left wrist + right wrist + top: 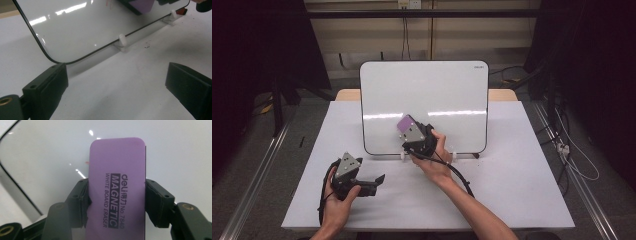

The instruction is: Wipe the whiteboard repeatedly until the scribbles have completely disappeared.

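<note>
A whiteboard [427, 95] stands upright on small white feet at the middle of the table. My right gripper [404, 131] is shut on a purple magnetic whiteboard eraser [117, 187], its two jaws pressing the eraser's long sides. The eraser [404, 123] sits against the board's lower middle. A faint red mark [86, 162] shows on the board beside the eraser. My left gripper [379, 180] rests low on the table, left of the board's bottom corner, open with nothing between its pads [50, 85]. The left gripper view shows the board's lower edge [100, 27] and the purple eraser [141, 5] farther off.
A white sheet [512, 190] covers the table. The board's white feet [122, 41] stand on it, with a small red piece [182, 11] near the far foot. Cables trail from both grippers. Dark curtains flank the table, and metal rails run along the floor.
</note>
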Tool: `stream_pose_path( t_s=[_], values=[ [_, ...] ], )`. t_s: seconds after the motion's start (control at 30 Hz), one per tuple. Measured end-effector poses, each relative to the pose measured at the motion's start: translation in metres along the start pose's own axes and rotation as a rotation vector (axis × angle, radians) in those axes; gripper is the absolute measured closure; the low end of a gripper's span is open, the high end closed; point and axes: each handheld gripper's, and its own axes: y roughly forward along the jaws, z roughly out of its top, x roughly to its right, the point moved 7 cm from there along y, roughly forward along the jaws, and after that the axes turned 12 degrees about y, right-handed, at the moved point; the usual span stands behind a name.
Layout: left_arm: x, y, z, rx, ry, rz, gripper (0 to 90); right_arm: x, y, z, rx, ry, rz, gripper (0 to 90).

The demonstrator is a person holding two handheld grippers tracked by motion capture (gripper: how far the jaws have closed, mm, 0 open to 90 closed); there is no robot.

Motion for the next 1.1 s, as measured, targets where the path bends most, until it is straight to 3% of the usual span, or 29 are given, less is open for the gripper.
stream_pose_path(
  t_s=[0.13,0.37,0.47,0.53,0.73,1.1],
  values=[
    [0.003,0.000,0.000,-0.005,0.003,-0.011,4.4,0.019,-0.002,0.004,0.009,0.053,-0.021,41.8],
    [0.002,0.000,0.000,-0.006,0.000,-0.009,4.4,0.043,-0.002,0.016,0.017,0.071,-0.061,41.8],
    [-0.002,-0.001,-0.001,-0.004,-0.003,0.000,4.4,0.046,-0.002,0.018,0.018,0.075,-0.072,41.8],
    [-0.002,0.000,-0.001,-0.003,-0.012,-0.002,4.4,0.044,-0.002,0.018,0.022,0.058,-0.090,41.8],
    [0.000,0.000,0.000,-0.006,-0.003,-0.006,4.4,0.027,0.001,0.017,0.026,0.028,-0.083,41.8],
    [0.000,-0.001,-0.001,-0.003,0.000,-0.007,4.4,-0.013,0.008,0.014,0.019,-0.042,-0.024,41.8]
  ],
)
